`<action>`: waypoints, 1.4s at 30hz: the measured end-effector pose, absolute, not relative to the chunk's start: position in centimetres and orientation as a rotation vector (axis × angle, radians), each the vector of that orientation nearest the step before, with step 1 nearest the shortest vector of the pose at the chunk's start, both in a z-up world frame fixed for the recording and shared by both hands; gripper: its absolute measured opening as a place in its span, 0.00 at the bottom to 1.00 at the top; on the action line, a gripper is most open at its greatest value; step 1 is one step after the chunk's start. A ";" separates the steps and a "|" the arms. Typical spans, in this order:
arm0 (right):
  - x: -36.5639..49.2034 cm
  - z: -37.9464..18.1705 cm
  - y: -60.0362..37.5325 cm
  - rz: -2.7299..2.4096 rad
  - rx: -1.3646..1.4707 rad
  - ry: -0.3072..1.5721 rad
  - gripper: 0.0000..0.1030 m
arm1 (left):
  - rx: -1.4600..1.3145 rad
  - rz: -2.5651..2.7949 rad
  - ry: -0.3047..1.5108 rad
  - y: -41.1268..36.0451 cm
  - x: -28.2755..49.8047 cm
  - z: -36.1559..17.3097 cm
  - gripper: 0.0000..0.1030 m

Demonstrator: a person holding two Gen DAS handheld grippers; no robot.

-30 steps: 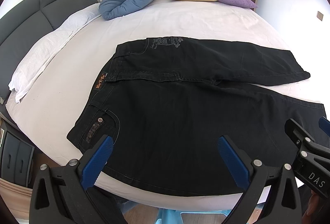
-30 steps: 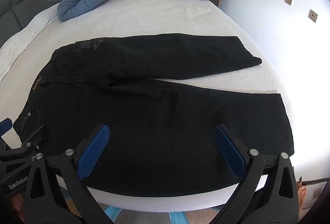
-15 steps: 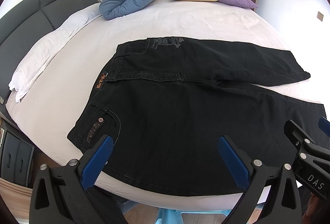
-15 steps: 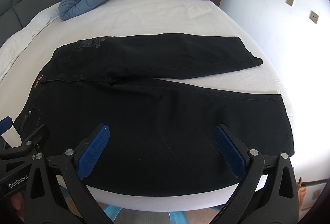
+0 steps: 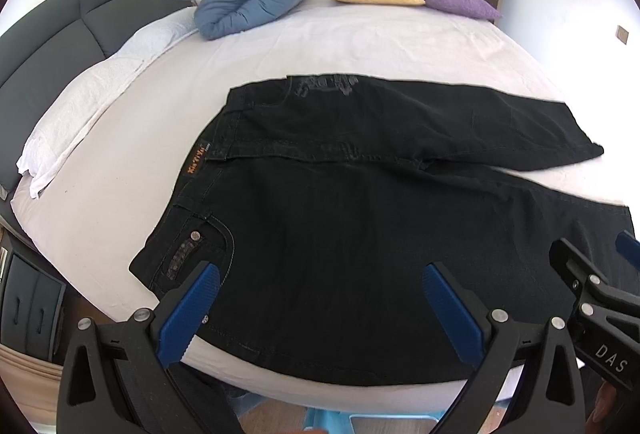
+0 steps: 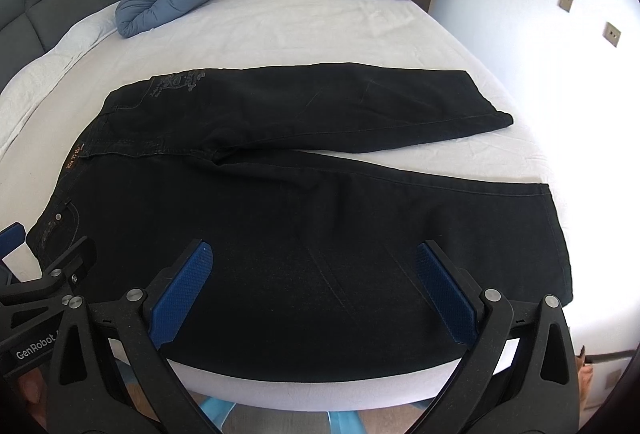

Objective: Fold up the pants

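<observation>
- My left gripper (image 5: pixel 320 298) is spread wide, gripping nothing, poised over the near edge of the pants (image 5: pixel 360 234) by the waistband pocket.
- My right gripper (image 6: pixel 312 274) is just as wide and empty, above the near leg.
- The black pants lie flat on the bed (image 6: pixel 320 30), waist left, 2 legs splayed apart to the right.
- I judge 0 folds done; bringing 1 leg onto the other comes first.

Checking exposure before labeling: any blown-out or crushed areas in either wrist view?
Left wrist: sheet bright, mildly clipped far right; black pants hold little detail. Right wrist: wall and bed edge at right wash out to white; pants dark, stitching still faintly visible.
</observation>
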State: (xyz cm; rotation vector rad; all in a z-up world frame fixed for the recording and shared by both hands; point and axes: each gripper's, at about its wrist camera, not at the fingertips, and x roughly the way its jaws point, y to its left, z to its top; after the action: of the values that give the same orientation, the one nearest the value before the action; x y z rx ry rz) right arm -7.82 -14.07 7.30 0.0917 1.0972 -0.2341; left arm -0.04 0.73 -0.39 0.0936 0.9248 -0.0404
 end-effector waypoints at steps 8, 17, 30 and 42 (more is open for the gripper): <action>-5.7 8.0 -15.0 -0.116 0.093 1.045 1.00 | 0.087 -0.072 0.874 2.3 3.1 0.5 1.00; 2.0 8.7 -16.4 0.022 0.051 1.004 1.00 | 0.216 -0.047 0.797 4.8 10.6 1.0 1.00; 18.8 3.3 -18.8 0.312 -0.020 1.027 0.75 | 0.409 -0.140 0.823 7.0 28.5 -0.5 1.00; 27.5 -3.0 -18.5 0.619 -0.116 1.105 0.60 | 0.680 -0.614 1.126 3.4 42.7 -7.8 0.98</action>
State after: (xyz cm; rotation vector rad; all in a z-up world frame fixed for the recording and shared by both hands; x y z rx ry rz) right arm 27.49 -18.48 -3.05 -0.1162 1.1050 0.6190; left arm 42.71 3.38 -7.77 0.6803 1.1258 -0.6141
